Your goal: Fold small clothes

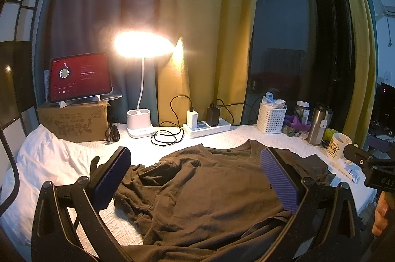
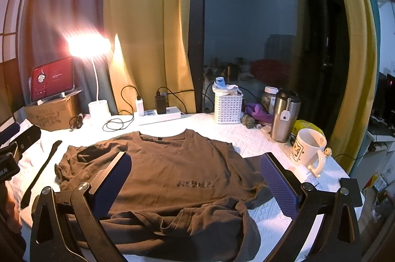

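Note:
A brown T-shirt [image 1: 197, 188] lies rumpled on the white quilted table cover, collar toward the far side. It also shows in the right wrist view [image 2: 172, 170], with dark printed characters on the chest and its lower hem bunched up near me. My left gripper [image 1: 195, 175] is open and empty, hovering above the shirt's middle. My right gripper [image 2: 195, 178] is open and empty, hovering above the shirt's chest. The other gripper's body shows at the right edge of the left wrist view [image 1: 370, 163].
A lit desk lamp [image 1: 140, 123], a tablet [image 1: 79, 77] on a cardboard box [image 1: 74, 123], a power strip [image 1: 207, 126] with cables, a white basket [image 1: 271, 117], a steel flask [image 2: 284, 114] and a mug [image 2: 308, 148] line the far and right sides. White cloth [image 1: 44, 163] lies left.

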Available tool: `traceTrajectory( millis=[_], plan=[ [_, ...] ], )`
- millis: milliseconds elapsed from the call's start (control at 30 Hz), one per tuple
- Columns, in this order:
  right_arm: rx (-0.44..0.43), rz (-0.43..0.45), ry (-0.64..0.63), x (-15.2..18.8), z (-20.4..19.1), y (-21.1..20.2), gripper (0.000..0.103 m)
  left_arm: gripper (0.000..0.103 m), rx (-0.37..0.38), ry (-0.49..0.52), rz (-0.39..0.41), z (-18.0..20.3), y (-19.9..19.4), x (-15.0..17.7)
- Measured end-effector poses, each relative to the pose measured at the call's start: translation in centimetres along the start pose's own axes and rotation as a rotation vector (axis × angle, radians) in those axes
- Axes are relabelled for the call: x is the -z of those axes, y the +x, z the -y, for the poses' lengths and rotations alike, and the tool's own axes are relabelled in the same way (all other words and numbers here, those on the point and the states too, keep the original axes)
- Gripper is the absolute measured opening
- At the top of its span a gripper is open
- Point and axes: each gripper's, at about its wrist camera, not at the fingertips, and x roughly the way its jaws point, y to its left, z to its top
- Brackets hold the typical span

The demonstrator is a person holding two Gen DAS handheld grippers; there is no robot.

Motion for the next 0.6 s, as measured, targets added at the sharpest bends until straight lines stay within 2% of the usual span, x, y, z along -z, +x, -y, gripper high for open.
traceTrajectory(
  millis=[300, 600],
  plan=[
    [-0.007, -0.027, 0.000, 0.4, 0.1, 1.4, 0.103, 0.103, 0.002, 0.013, -0.038, 0.3, 1.7, 0.2],
    [0.022, -0.098, 0.016, 1.0, 1.4, 5.5, 0.103, 0.103, -0.030, 0.029, -0.149, -1.1, 6.2, 1.6]
  ],
)
